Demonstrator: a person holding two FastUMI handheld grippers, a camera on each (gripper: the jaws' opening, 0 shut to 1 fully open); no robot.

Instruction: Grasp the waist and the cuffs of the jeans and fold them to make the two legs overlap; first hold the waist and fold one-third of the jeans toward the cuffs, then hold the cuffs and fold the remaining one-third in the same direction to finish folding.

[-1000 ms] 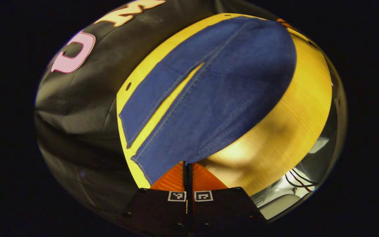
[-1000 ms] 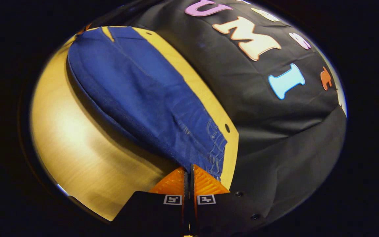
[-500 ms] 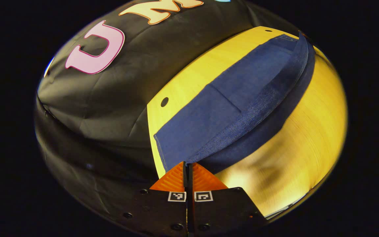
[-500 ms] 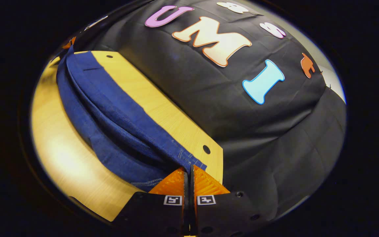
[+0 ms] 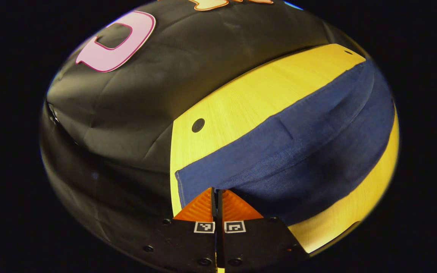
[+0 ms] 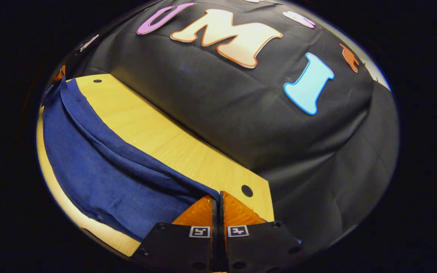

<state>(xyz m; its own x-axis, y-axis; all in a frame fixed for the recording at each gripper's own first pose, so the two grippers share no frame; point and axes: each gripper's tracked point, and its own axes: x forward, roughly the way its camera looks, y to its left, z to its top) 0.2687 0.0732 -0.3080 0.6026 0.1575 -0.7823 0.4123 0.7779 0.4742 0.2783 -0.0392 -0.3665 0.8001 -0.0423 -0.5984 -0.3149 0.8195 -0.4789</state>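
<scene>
Left hand-held gripper: jaws closed, both fingers pinching an end corner of the jeans at the lower edge of the left gripper view. Right hand-held gripper: jaws likewise closed, clamped on the opposite end corner. From each gripper the denim runs away as one long band across the worktop — its long axis spans gripper to gripper, so each hand is nearest its own end. The carried layer lies over a second layer; the two legs appear overlapped, though the far edges cannot be checked for alignment. Bare worktop lies beyond the band, toward the booth wall. Which end is waist and which cuffs cannot be told. Judgement: the lengthwise fold is about laid down; the next fold must travel along that long axis, from the waist end toward the cuffs.
</scene>
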